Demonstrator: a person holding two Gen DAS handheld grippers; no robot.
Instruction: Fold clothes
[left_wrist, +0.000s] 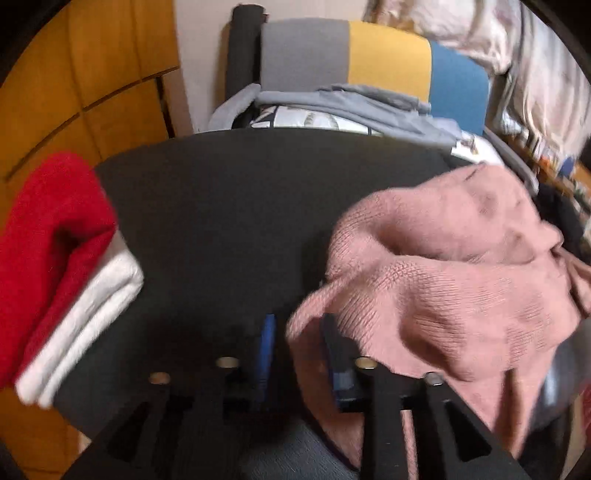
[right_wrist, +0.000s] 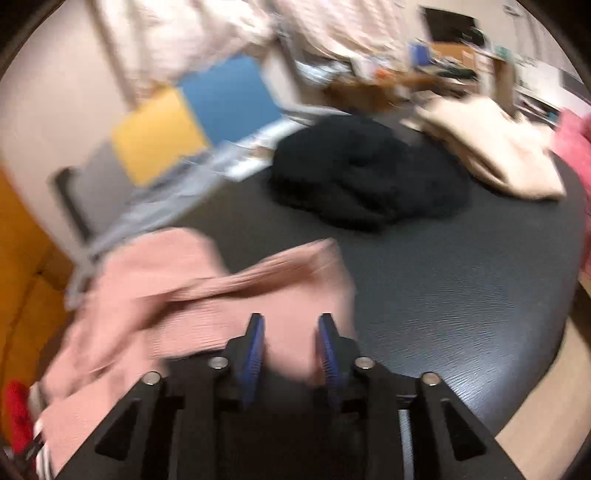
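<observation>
The pink sweater lies crumpled on the dark round worktop, at its near edge, between your two hands. From your left gripper it sits to the right, bunched so close that one loose fold drapes over the right-hand finger; the jaws stand apart and the gap between the blue pads looks empty. From your right gripper the same sweater spreads to the left and straight ahead, passing under the tips; those jaws stand apart too, and cloth shows behind the gap, but the pads do not press on it. Its long run seems to go left to right across the near edge, though blur and bunching make that unsure. I judge the left hand nearer, since cloth already touches it.

The left view alone shows a folded red piece on a folded white one at the far left. The right view alone shows a black heap in the middle of the worktop and a cream garment far right.
</observation>
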